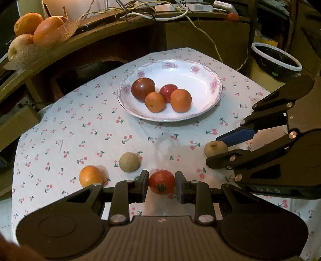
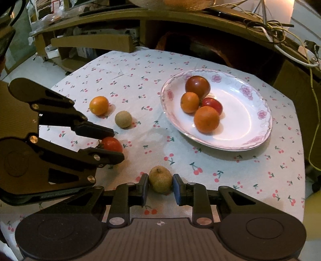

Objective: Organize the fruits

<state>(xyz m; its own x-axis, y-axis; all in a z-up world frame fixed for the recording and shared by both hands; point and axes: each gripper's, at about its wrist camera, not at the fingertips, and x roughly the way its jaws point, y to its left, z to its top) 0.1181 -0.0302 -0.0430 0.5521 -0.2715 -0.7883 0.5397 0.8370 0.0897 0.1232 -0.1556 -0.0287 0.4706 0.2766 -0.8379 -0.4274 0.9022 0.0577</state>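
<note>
A white floral plate [image 1: 202, 80] [image 2: 246, 124] on the cherry-print cloth holds two red tomatoes and two oranges. My left gripper [image 1: 162, 183] [image 2: 117, 143] is shut on a red tomato [image 1: 161, 181] [image 2: 112, 144] at the near edge of the cloth. To its right, my right gripper [image 2: 160, 185] [image 1: 216, 149] is shut on a small tan-brown fruit [image 2: 160, 178] [image 1: 215, 148]. A loose orange [image 1: 90, 176] [image 2: 98, 105] and a round tan fruit [image 1: 129, 161] [image 2: 123, 119] lie on the cloth left of the held tomato.
A wooden shelf [image 1: 84, 42] runs behind the table, with a basket of oranges [image 1: 40, 28] at the left and tangled cables [image 1: 160, 12] on top. A dark white-rimmed bowl [image 1: 276, 58] stands off the table at the right. Cardboard boxes [image 2: 92, 44] lie beyond the far left edge.
</note>
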